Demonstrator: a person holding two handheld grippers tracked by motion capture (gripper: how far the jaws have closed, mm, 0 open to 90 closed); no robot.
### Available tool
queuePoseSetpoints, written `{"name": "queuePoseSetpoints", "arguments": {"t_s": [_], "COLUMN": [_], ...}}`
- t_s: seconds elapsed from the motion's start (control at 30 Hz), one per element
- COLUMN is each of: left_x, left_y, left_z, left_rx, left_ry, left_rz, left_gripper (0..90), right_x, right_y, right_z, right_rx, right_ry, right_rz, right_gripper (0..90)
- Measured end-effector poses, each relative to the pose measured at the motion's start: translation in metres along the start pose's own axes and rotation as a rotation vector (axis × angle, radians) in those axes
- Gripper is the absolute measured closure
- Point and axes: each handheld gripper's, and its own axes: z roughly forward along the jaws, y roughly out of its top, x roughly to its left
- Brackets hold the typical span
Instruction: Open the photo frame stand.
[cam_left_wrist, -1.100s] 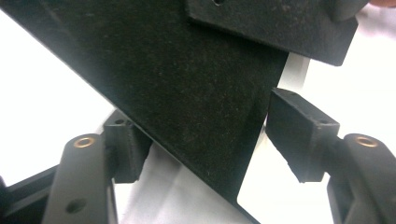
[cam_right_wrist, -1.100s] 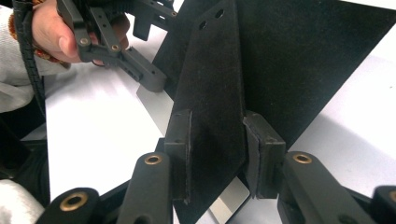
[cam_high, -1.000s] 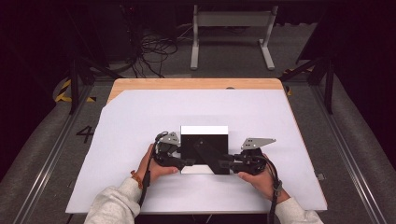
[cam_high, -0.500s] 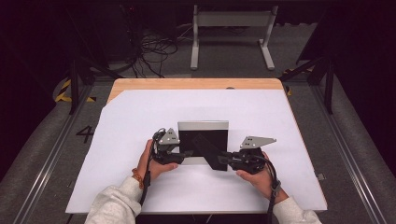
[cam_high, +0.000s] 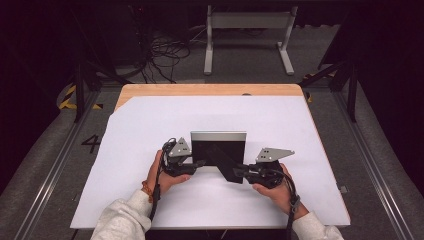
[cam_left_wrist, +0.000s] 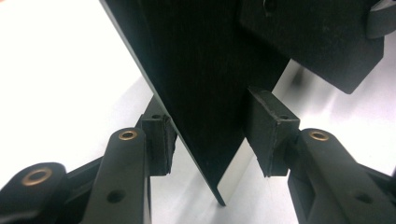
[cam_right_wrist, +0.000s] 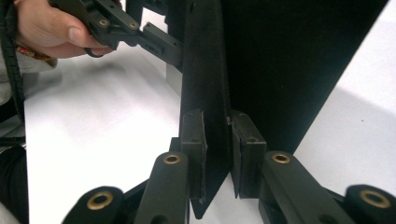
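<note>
Step in hand, most likely: propping up the picture frame (cam_high: 218, 150). Stands upright near the middle of the white table (cam_high: 310, 130), dark back toward the person. Left gripper (cam_high: 200, 162) just been closing on the frame's left edge, pads seeming to press both faces. Right gripper (cam_high: 238, 172) just been closing too, now pinching the back leg (cam_right_wrist: 205, 70) tight. Next, probably: swing the leg out slowly while keeping the frame steady, then let go gently. Plenty of bare table all round, edges well away
</note>
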Motion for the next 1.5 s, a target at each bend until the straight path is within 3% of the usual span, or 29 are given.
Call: {"name": "queuePoseSetpoints", "arguments": {"t_s": [0.13,0.33,0.43,0.57,0.93,1.5], "left_x": [0.0,-0.003,-0.006,-0.005,-0.003,0.001], "left_y": [-0.004,-0.004,-0.004,-0.004,-0.002,0.0], "left_z": [0.01,0.017,0.02,0.019,0.017,0.016], "left_rx": [0.035,0.064,0.086,0.085,0.078,0.087], "left_ry": [-0.053,-0.07,-0.046,-0.052,0.053,0.073], "left_rz": [-0.012,-0.002,0.02,0.025,0.048,0.075], "left_gripper": [45.1,43.0,49.7,52.2,62.7,62.5], "right_x": [0.002,0.002,0.002,0.002,0.002,0.001], "right_y": [0.001,0.0,0.0,0.0,0.005,0.002], "right_z": [0.0,0.0,0.0,0.0,0.005,0.008], "right_rx": [0.001,0.004,0.003,0.002,-0.014,-0.018], "right_ry": [-0.004,-0.005,-0.006,-0.014,-0.098,-0.089], "right_rz": [-0.01,-0.022,-0.026,-0.035,-0.059,-0.035], "right_gripper": [77.3,77.5,77.5,77.5,76.3,78.2]}}
